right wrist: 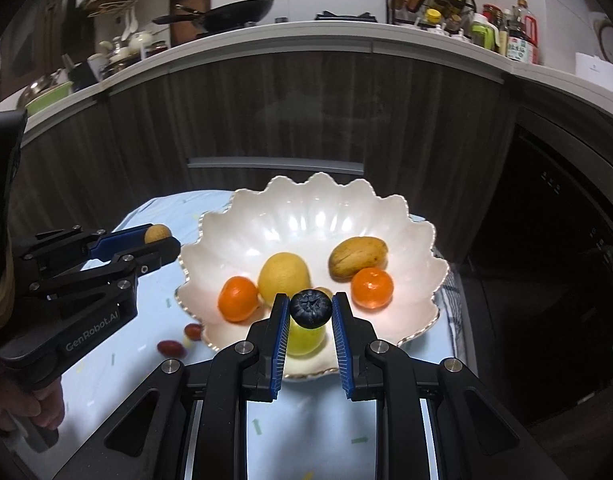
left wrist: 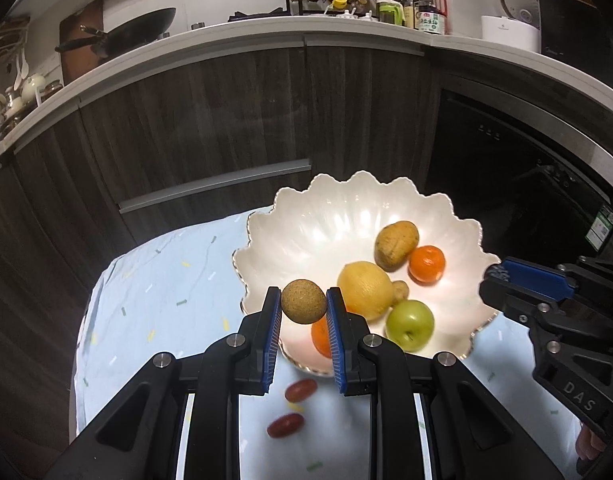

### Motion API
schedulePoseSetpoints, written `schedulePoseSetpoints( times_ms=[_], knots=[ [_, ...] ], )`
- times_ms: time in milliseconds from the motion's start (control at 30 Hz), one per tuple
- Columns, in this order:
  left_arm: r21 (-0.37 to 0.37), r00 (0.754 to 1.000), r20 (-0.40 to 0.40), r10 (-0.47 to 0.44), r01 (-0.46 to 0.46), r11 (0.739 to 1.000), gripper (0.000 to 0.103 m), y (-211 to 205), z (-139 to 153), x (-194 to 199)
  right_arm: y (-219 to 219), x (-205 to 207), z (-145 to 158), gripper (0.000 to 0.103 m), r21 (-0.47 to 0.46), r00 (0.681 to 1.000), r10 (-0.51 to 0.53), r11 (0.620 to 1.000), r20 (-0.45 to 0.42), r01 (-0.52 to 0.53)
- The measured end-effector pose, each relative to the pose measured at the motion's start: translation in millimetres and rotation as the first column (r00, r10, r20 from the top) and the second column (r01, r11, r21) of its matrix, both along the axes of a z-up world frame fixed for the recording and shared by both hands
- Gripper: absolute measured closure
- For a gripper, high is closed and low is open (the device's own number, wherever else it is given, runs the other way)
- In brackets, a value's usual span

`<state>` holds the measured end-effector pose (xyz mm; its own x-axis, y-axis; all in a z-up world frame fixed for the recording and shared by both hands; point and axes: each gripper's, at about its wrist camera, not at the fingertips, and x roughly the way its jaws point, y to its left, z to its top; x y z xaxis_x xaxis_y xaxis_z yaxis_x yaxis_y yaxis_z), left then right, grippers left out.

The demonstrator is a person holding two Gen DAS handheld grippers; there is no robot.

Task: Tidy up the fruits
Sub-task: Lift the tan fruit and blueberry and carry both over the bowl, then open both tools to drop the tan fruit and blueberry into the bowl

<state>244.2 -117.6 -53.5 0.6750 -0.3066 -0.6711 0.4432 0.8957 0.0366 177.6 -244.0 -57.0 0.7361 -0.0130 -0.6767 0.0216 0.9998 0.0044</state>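
The left claw (left wrist: 303,307) is closed on a small round brown fruit (left wrist: 303,301), pinched between its blue pads at the lower middle of the left wrist view. The right claw (right wrist: 310,309) grips a blueberry (right wrist: 310,308) in the same way, at the centre of its own view. Both held fruits hang over the near edge of the white scalloped bowl (right wrist: 326,208), which sits on the light blue cloth of the table (left wrist: 154,280).

What the coming drop turns on: for each claw the open hollow of the bowl lies straight ahead and below the fingertips. In the right view the blueberry sits above the green apple (right wrist: 304,338), with the lemon (right wrist: 283,274) just beyond. The left claw's fruit hovers at the bowl's left rim, above an orange (left wrist: 321,336), so it likely needs a little more reach inward.

Two red grape-like fruits (left wrist: 294,408) lie on the cloth outside the bowl, under and nearer to the left claw
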Motion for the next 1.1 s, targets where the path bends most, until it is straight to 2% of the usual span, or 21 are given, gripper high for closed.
schedulePoseSetpoints(
  times_ms=[533,1000,1100],
  knots=[
    [0.006,0.999,-0.04,0.015,-0.015,1.0,0.08,-7,-18,42,-21,29,-16,0.08,0.019,0.984,-0.16,0.987,-0.083,0.162],
    [0.032,0.996,-0.081,-0.021,0.024,0.999,0.08,-19,-31,64,-32,45,-30,0.08,0.029,0.967,-0.208,0.976,-0.146,0.215],
    [0.04,0.997,-0.081,-0.015,0.018,0.999,0.074,-19,-31,65,-32,45,-30,0.077,0.026,0.966,-0.211,0.976,-0.148,0.217]
  ],
)
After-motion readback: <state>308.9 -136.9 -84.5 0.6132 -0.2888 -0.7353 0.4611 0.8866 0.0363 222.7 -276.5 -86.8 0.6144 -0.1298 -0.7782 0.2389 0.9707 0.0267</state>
